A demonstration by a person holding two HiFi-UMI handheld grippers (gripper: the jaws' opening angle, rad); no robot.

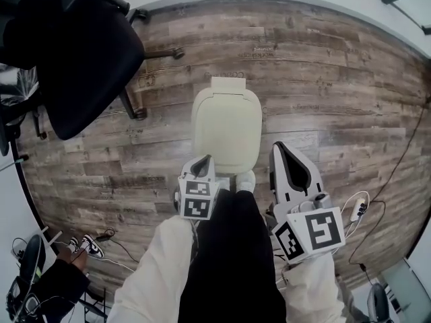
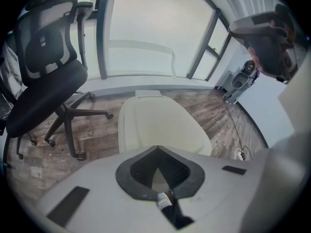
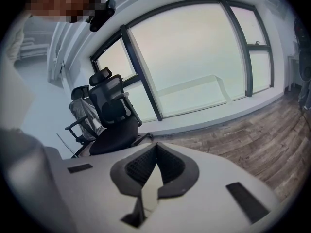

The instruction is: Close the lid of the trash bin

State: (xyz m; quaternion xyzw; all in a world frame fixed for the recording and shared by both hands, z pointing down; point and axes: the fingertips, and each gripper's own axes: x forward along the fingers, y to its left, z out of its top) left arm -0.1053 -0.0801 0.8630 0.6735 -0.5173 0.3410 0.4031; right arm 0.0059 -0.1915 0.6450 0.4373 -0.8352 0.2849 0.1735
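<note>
The trash bin (image 1: 227, 130) stands on the wood floor straight ahead of me. Its cream lid (image 2: 160, 123) runs lengthwise away from me, with the hinge at the far end towards the window wall. From above the lid looks to lie flat on the bin already, though I cannot be sure it is fully seated. My left gripper (image 1: 202, 161) is the nearer one: its jaws are together on nothing and point along the lid's long axis, just at its near edge. My right gripper (image 1: 283, 150), likewise closed and empty, hangs off the bin's right side, aimed up at the window. Any last press down falls to the left.
</note>
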